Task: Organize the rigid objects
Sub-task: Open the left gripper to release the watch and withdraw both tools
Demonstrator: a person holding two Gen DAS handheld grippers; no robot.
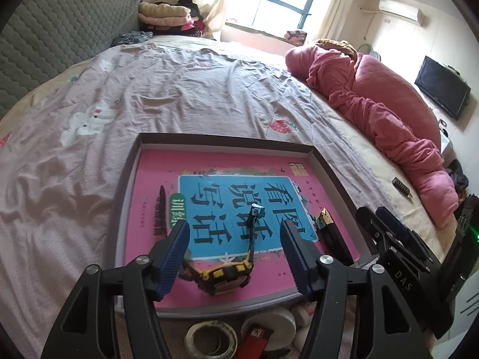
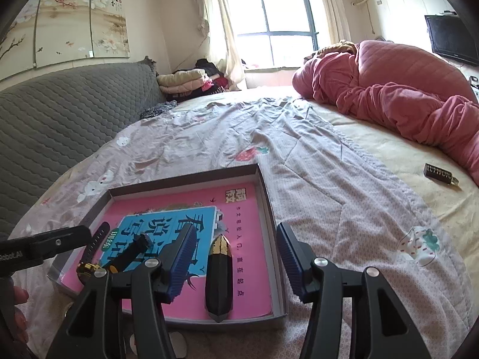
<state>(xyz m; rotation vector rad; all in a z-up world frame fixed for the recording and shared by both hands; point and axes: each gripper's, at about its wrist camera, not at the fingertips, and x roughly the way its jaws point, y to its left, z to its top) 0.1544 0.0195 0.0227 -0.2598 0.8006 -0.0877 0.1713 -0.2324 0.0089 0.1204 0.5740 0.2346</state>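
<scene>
A shallow grey tray (image 1: 323, 161) lies on the bed with a pink and blue book (image 1: 155, 179) flat inside it. On the book rests a yellow and black wristwatch (image 1: 223, 278), one strap standing up. My left gripper (image 1: 233, 239) is open, its blue pads apart on either side of the watch and clear of it. A black faceted case with a gold tip (image 2: 219, 281) lies along the tray's right side (image 2: 266, 197). My right gripper (image 2: 236, 239) hangs open over this case, with its right finger outside the rim. The watch (image 2: 89, 266) also shows at the left, beneath the left gripper's arm.
In front of the tray lie a tape roll (image 1: 209, 335), a red lighter (image 1: 254, 341) and a white roll (image 1: 275, 320). A small dark bar (image 2: 440, 173) sits on the cream sheet at the right, near a heaped pink quilt (image 2: 389, 83). A grey padded headboard (image 2: 60, 113) bounds the left.
</scene>
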